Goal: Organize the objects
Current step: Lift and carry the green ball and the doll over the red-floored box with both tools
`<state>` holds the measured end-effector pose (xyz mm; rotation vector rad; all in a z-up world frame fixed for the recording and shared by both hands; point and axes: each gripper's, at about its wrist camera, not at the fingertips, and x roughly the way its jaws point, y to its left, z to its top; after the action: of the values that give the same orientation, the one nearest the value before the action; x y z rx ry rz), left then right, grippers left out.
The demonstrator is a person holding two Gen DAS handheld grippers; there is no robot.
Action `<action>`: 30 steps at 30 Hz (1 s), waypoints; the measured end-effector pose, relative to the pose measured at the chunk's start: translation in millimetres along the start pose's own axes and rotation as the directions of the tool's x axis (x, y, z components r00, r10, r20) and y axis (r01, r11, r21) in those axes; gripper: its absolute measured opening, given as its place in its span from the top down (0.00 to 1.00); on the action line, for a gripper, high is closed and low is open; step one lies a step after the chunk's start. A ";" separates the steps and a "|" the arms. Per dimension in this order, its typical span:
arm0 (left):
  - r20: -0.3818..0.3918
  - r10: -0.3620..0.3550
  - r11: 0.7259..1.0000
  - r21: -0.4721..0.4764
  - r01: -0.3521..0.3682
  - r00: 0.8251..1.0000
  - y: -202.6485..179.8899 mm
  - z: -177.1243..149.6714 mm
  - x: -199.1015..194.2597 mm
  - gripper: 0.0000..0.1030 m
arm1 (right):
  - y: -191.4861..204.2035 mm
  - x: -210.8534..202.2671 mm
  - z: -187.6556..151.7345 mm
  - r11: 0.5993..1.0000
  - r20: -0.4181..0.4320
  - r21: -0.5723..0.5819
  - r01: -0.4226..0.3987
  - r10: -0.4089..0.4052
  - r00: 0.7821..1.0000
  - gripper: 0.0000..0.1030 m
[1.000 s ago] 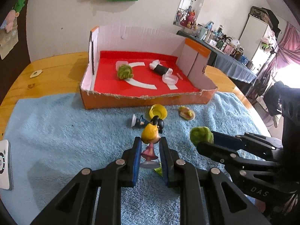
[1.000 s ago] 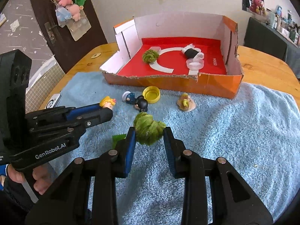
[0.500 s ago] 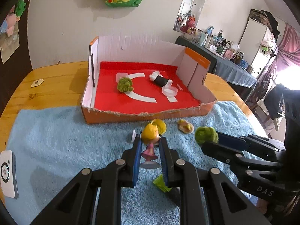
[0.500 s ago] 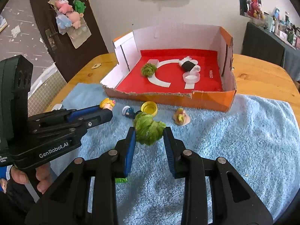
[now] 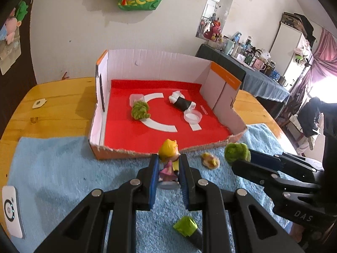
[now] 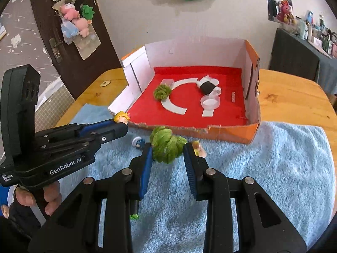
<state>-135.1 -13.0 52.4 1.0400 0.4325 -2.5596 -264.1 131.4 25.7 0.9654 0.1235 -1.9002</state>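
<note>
My left gripper (image 5: pixel 168 164) is shut on a blonde doll figure in a pink dress (image 5: pixel 168 158) and holds it above the blue towel, just short of the box's front edge. My right gripper (image 6: pixel 167 154) is shut on a green fuzzy ball (image 6: pixel 167 147), also lifted near the box front; the ball shows in the left wrist view (image 5: pixel 237 152) too. The open cardboard box (image 5: pixel 223 84) has a red floor and holds another green fuzzy ball (image 5: pixel 139 110), a black and white roll (image 5: pixel 181 103) and a clear lid (image 5: pixel 192 116).
A blue towel (image 5: pixel 63 168) covers the wooden table (image 5: pixel 59 105). On it lie a small tan figure (image 5: pixel 210 160), a green piece (image 5: pixel 185 227) and a small blue figure (image 6: pixel 138 142). A white device (image 5: pixel 10 210) lies at the towel's left edge.
Both grippers have risen and moved forward toward the box with their objects held. The yellow cap and the blue figure have dropped out of the left wrist view.
</note>
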 end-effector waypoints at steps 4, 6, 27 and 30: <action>0.001 0.002 1.000 0.000 -0.002 1.000 2.9 9.5 3.0 0.81 | -3.2 2.0 9.5 1.000 0.003 -0.002 0.008 -0.008 1.000 0.72; 0.000 0.004 1.000 -0.002 -0.004 1.000 4.7 13.7 5.3 0.81 | -4.4 3.8 14.9 1.000 0.003 -0.006 0.014 -0.014 1.000 0.72; -0.060 0.022 1.000 -0.005 -0.022 0.998 21.2 48.8 47.9 0.81 | -30.2 46.9 54.4 0.998 -0.052 0.002 0.063 -0.063 0.997 0.72; -0.084 0.026 1.000 0.000 -0.026 0.996 21.8 50.1 58.1 0.81 | -34.6 56.8 56.1 0.998 -0.080 0.008 0.070 -0.069 0.994 0.72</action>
<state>-195.5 -64.0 42.1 1.1486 0.4392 -2.5000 -335.9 83.4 15.7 1.0564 0.1959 -1.9282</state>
